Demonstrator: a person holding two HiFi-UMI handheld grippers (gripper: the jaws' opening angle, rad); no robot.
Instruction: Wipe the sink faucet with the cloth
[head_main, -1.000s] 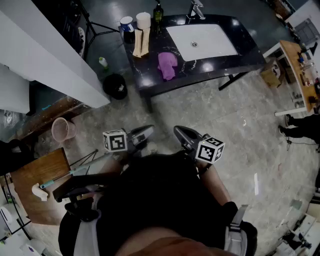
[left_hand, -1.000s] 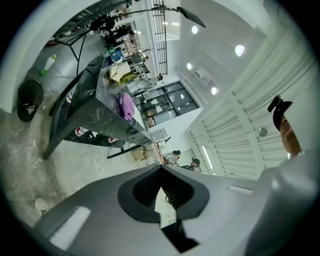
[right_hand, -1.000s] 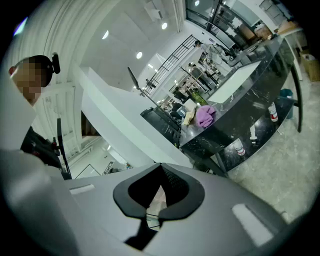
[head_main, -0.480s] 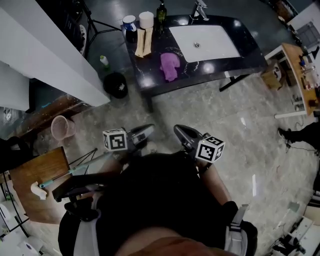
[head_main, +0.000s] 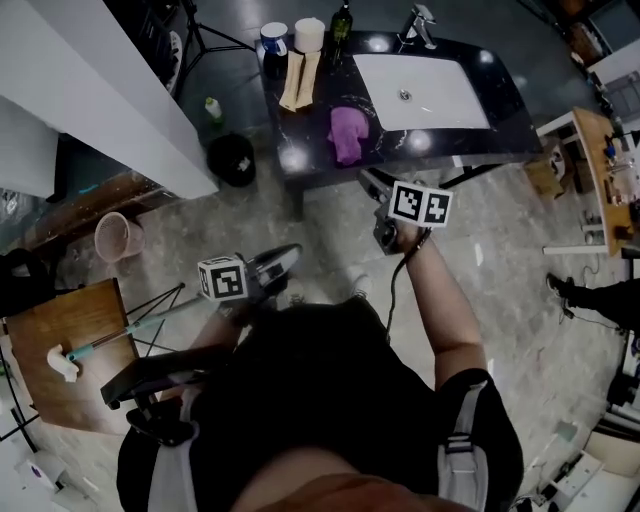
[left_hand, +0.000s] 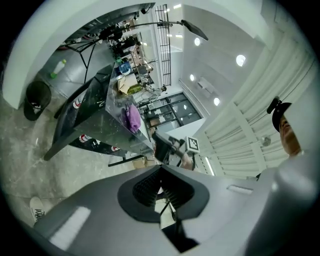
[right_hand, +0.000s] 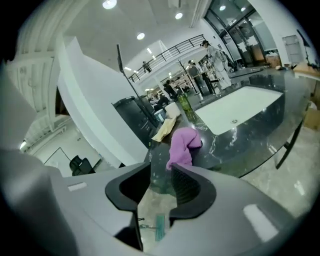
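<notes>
The purple cloth (head_main: 348, 133) lies crumpled on the black counter (head_main: 300, 160), left of the white sink (head_main: 425, 92). The chrome faucet (head_main: 418, 22) stands at the sink's far rim. My right gripper (head_main: 373, 183) reaches out just short of the counter's near edge, below the cloth. Its jaws have just been opening and stand open with nothing between them. In the right gripper view the cloth (right_hand: 182, 145) sits just past the right gripper (right_hand: 159, 182), apart from it. My left gripper (head_main: 287, 260) stays near my body, shut and empty. It also shows shut in the left gripper view (left_hand: 161, 186).
Beige folded towels (head_main: 300, 78), two cups (head_main: 273, 40) and a dark bottle (head_main: 342, 22) stand at the counter's left end. A black bin (head_main: 233, 158), a small green bottle (head_main: 211, 110) and a pink bucket (head_main: 113, 236) are on the floor at left. A wooden desk (head_main: 600, 170) stands at right.
My right gripper has swung forward from beside my body toward the counter's near edge, and its jaws have opened. The left gripper has stayed put and shut.
</notes>
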